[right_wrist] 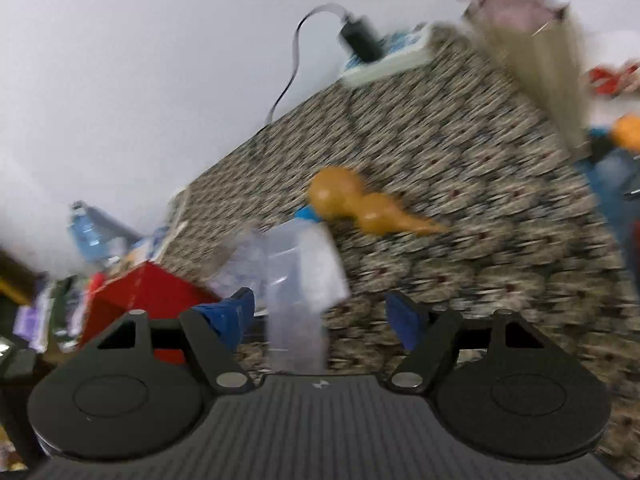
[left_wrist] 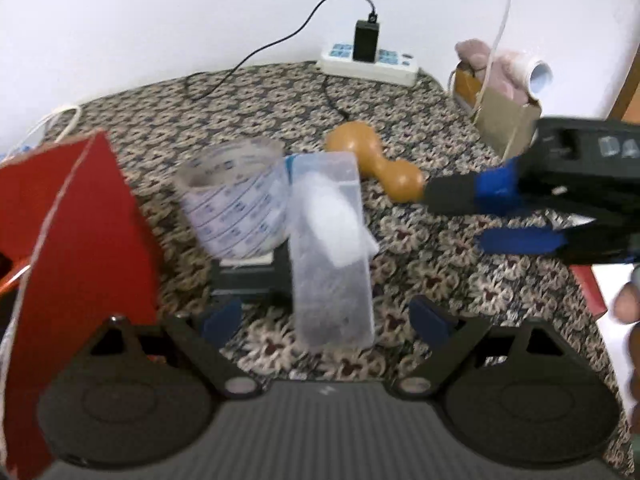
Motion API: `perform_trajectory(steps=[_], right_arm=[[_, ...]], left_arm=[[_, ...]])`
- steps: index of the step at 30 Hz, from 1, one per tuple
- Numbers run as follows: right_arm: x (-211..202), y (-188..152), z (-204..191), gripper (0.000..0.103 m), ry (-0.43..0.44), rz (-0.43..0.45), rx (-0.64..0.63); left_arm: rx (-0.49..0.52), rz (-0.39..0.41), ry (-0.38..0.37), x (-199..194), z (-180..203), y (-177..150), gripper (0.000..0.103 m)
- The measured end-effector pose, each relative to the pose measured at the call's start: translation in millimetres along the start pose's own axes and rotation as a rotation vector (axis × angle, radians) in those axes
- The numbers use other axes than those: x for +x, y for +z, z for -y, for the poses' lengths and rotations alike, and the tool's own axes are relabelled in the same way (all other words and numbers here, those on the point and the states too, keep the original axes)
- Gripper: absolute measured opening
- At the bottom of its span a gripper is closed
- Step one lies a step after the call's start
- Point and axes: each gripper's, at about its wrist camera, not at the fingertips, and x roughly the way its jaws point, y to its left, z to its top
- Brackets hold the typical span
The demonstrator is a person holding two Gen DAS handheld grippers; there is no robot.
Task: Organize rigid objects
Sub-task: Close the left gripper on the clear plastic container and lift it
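Note:
A clear plastic case (left_wrist: pixel 332 252) with white padding inside lies on the patterned tablecloth (left_wrist: pixel 440 280), straight ahead of my left gripper (left_wrist: pixel 326 320). That gripper is open, its blue pads well apart from the case on both sides. A roll of clear tape (left_wrist: pixel 236 200) stands on edge just left of the case. An orange gourd (left_wrist: pixel 372 164) lies behind it. My right gripper (left_wrist: pixel 460 218) comes in from the right, open and empty, its tips near the gourd's narrow end. The blurred right wrist view shows the right gripper (right_wrist: pixel 322 316) open, with the case (right_wrist: pixel 296 300) and gourd (right_wrist: pixel 360 204) ahead.
A red box (left_wrist: pixel 80 240) stands close on the left. A dark flat object (left_wrist: pixel 248 276) lies under the tape roll. At the back are a white power strip (left_wrist: pixel 368 62) with a black charger and a cardboard box (left_wrist: pixel 504 120) holding soft pink items. A hand (left_wrist: pixel 628 308) shows at the right edge.

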Motion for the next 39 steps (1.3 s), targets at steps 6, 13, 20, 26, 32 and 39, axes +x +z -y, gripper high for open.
perform_trajectory(steps=[6,13,20,26,32,39], right_arm=[[38.9,6.9,3.7,0.06,0.07,-0.078,0.051],[69.3,7.0,-0.7,0.058,0.06,-0.142,0.013],[79.1,8.1,7.6,0.042,0.15,-0.195,0.085],[86.7,5.9,7.0,0.024,0.132,-0.19,0.072],[74.5,-1.7,17.0,0.016,0.148,-0.186,0.088],[44.7,-25.8,22.0,0.016,0.16,-0.171,0.082]], left_arm=[[-0.026,-0.025,-0.073,27.3,1.7,5.7,0.091],[-0.02,-0.052,-0.091,47.7,-4.3,8.7,0.091],[-0.012,-0.05,-0.158,48.5,-10.8,12.1,0.072],[-0.005,-0.039,-0.135,46.5,-14.0,12.7,0.055],[-0.03,-0.048,-0.149,41.1,-17.4,8.9,0.047],[-0.002,-0.04,-0.165,13.6,0.3,-11.1,0.047]])
